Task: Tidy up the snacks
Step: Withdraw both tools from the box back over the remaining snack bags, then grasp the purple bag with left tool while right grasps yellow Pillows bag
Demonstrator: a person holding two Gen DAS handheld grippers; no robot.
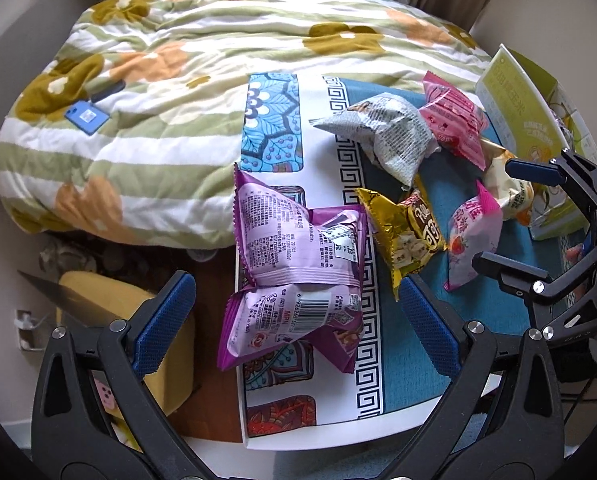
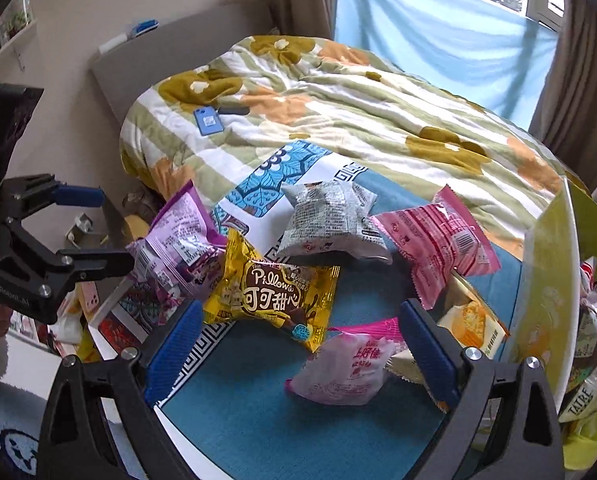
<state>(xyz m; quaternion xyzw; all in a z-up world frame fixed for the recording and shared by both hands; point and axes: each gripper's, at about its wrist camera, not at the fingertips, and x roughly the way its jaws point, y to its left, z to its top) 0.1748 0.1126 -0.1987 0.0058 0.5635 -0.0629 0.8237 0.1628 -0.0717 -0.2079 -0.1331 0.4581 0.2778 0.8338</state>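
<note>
Several snack bags lie on a table with a blue patterned cloth [image 1: 458, 312]. My left gripper [image 1: 294, 284] is open, and its blue pads flank two purple bags [image 1: 298, 240] at the table's left edge without touching them. To the right lie a gold Pillows bag [image 1: 406, 228], a grey printed bag [image 1: 390, 136], a pink bag [image 1: 458, 120] and a pale pink bag [image 1: 470, 240]. My right gripper [image 2: 300, 312] is open above the cloth [image 2: 258, 400], between the gold bag [image 2: 274, 292] and the pale pink bag [image 2: 342, 368]. An orange-and-cream bag [image 2: 470, 320] lies by its right finger.
A yellow-green carton [image 2: 546, 280] with more snacks inside stands at the table's right edge. A bed with a floral quilt [image 1: 178, 60] lies behind the table, with a blue phone [image 1: 86, 116] on it. A yellow cushion [image 1: 98, 292] sits low on the left. Curtains frame a window behind.
</note>
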